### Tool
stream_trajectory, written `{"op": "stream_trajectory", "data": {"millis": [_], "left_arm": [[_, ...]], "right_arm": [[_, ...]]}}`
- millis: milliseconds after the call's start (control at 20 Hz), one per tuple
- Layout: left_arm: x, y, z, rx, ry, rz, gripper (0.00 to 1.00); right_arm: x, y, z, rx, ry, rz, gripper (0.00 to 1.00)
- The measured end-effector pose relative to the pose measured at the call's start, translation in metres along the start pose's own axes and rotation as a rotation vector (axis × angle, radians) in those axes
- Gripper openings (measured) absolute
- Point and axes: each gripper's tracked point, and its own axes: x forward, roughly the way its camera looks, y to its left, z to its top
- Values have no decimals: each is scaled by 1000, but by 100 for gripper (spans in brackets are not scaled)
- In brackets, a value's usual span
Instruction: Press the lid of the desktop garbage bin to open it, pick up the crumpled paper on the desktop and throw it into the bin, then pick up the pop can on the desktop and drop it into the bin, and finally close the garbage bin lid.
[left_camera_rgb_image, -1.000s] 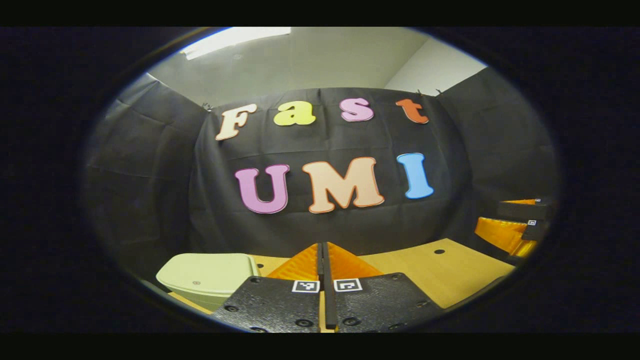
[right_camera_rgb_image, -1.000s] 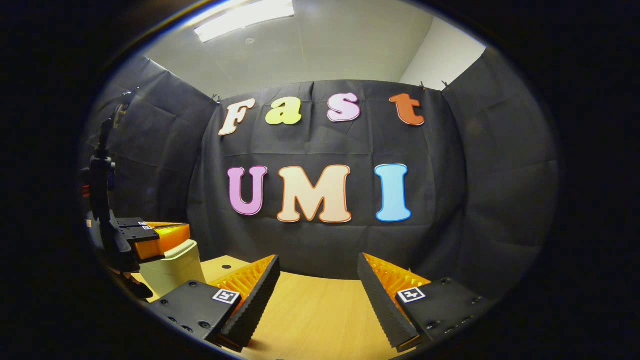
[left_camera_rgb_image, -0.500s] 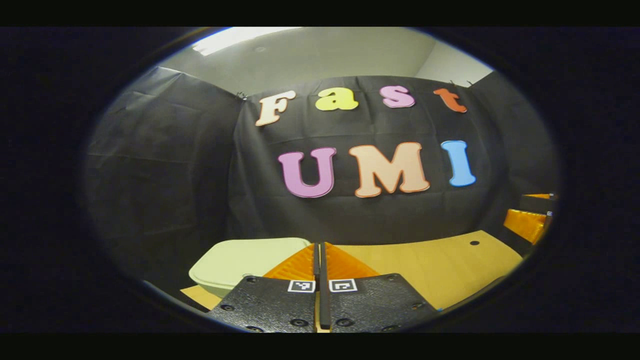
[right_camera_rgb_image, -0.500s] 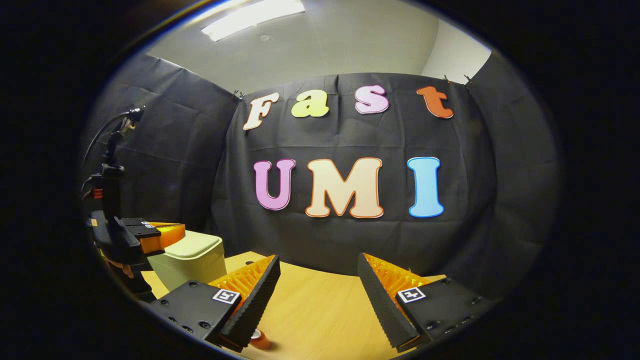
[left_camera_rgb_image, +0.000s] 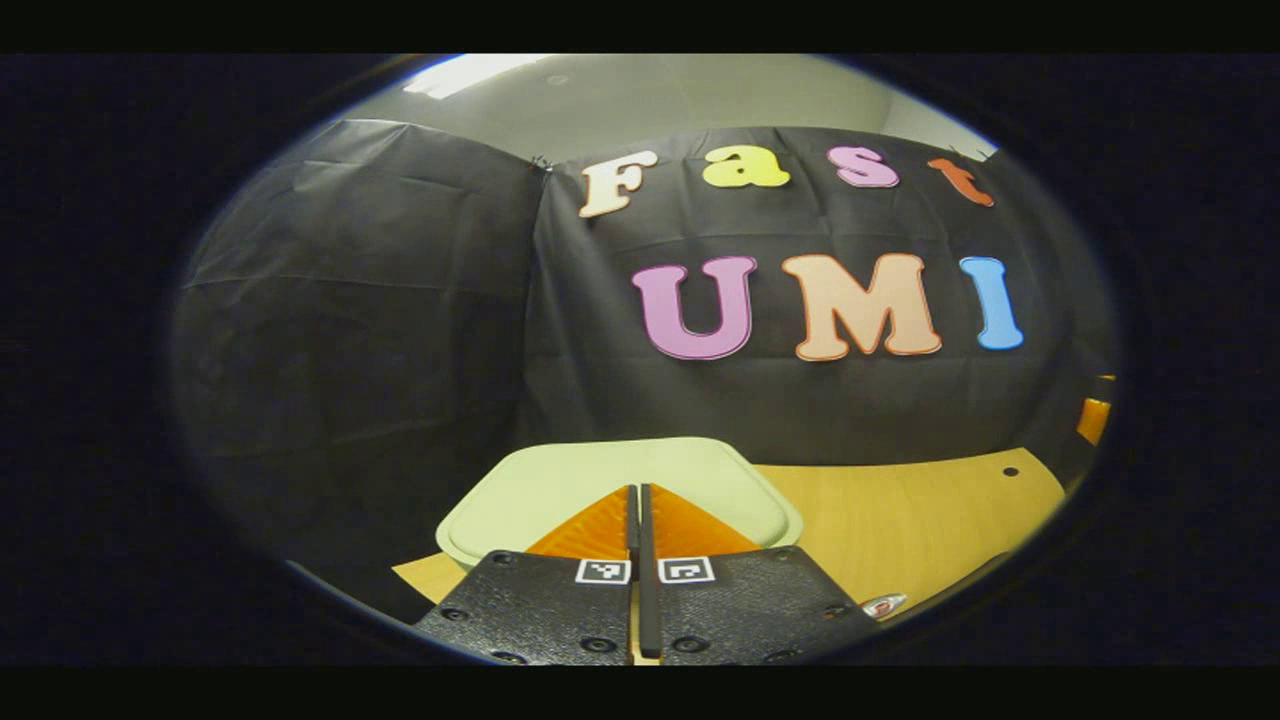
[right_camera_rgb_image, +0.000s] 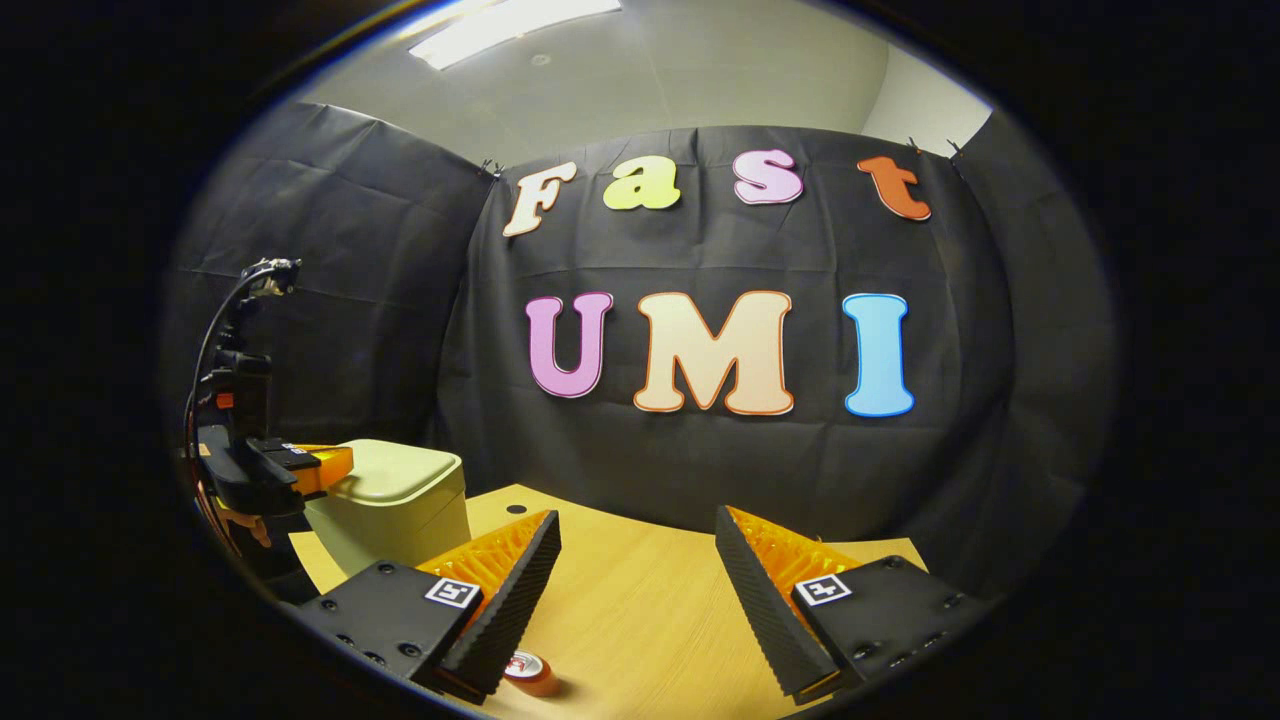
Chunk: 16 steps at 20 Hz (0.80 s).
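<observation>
Pressing its two fingers flat together with nothing between them, the left gripper (left_camera_rgb_image: 640, 500) points over the closed pale green lid (left_camera_rgb_image: 560, 485) of the rounded plastic desktop garbage bin (right_camera_rgb_image: 395, 505); whether the tips touch the lid cannot be told. In the right gripper view that same gripper shows at the far left, its tips at the near edge of the bin's top, with part of a hand (right_camera_rgb_image: 240, 522) beneath its dark body and a cable arching above it. The right gripper (right_camera_rgb_image: 637, 525) stands with its fingers spread wide apart, empty, above the light wooden desktop (right_camera_rgb_image: 640, 610). Just beside its left finger, low in that view, lies the red-and-white pop can (right_camera_rgb_image: 528, 670), partly hidden by the finger; a small piece of the can also shows at the lower right of the left gripper view, on the desktop near that gripper's body. The bin sits near the desktop's left back corner, close to the black cloth wall (right_camera_rgb_image: 330, 300).
</observation>
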Motion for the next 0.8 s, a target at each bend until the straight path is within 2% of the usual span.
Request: {"op": "stream_trajectory", "data": {"millis": [200, 250, 400, 500, 650, 800], "left_arm": [[-1, 1, -9, 22, -18, 9, 0], [-1, 2, -6, 12, -53, 20, 0], [-4, 4, -10, -74, -52, 44, 0], [-5, 3, -10, -59, -71, 26, 0], [-6, 3, 0, 16, -98, 4, 0], [-12, -4, 7, 9, -96, -20, 0]], "right_arm": [[3, 14, -6, -8, 13, 13, 100], [5, 19, -11, -13, 30, 24, 100], [8, 38, -24, -14, 76, 73, 100], [8, 43, -22, -22, 74, 89, 98], [10, 45, -20, -20, 60, 91, 98], [8, 34, -20, -24, 55, 64, 98]]}}
